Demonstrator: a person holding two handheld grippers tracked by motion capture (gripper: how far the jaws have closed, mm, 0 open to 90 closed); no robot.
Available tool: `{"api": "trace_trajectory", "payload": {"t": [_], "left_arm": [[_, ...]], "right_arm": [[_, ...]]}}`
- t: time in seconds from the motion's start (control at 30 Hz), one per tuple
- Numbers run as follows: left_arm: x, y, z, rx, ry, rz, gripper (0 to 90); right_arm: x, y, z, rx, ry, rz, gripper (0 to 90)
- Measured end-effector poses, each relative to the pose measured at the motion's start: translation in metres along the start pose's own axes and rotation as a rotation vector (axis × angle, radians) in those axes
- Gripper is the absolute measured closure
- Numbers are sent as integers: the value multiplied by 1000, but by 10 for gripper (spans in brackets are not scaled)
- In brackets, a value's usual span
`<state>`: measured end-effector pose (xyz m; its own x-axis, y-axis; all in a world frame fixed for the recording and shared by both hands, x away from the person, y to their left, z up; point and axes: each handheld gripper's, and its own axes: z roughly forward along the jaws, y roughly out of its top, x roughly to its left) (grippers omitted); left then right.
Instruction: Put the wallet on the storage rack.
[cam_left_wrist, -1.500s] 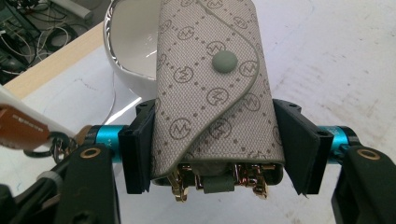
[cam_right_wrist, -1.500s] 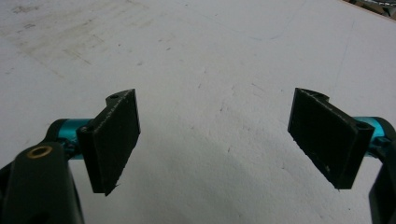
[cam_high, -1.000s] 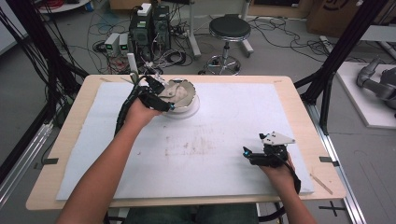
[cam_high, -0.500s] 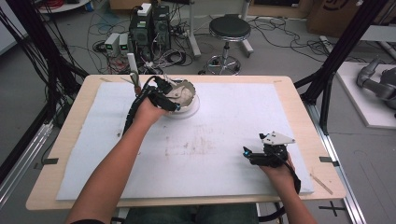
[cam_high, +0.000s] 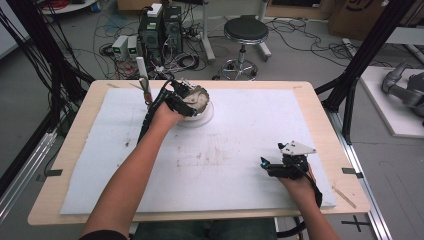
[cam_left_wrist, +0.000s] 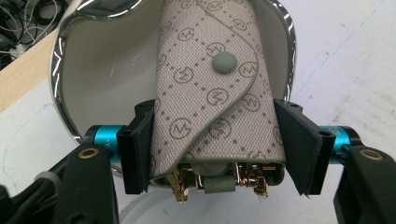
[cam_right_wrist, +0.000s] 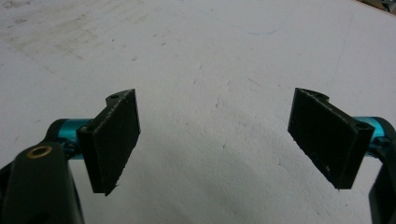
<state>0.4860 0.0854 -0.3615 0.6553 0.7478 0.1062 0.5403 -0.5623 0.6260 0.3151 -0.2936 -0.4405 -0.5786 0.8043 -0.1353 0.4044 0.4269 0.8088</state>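
Left tongs (cam_high: 192, 102) at far reach, jaws clamped; right tongs (cam_high: 265, 162) low, jaws wide apart.

My left gripper (cam_left_wrist: 212, 144) hides the pouch's (cam_left_wrist: 215, 88) sides, bowl (cam_left_wrist: 98, 74) rim cut off at top

Overhead forward-down on white mat (cam_high: 240, 150) — jaw cameras close above it

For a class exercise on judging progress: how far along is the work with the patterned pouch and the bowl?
Done: the patterned pouch already lies partly in the silver-rimmed bowl. In hand: the left gripper has its jaws at the pouch's sides, near the gold clasp. Left: releasing it, probably. The right gripper rests open on the white mat.
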Motion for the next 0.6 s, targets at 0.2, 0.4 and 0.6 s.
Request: {"api": "trace_trajectory", "payload": {"t": [0.2, 0.4, 0.6], "left_arm": [[2, 1, -5, -32, 5, 14, 301], [4, 1, -15, -79, 4, 2, 258], [3, -4, -33, -150, -8, -19, 241]], "right_arm": [[0, 0, 0, 4, -1, 3, 171], [1, 0, 0, 1, 0, 0, 171], [2, 0, 0, 0, 0, -7, 170]]}}
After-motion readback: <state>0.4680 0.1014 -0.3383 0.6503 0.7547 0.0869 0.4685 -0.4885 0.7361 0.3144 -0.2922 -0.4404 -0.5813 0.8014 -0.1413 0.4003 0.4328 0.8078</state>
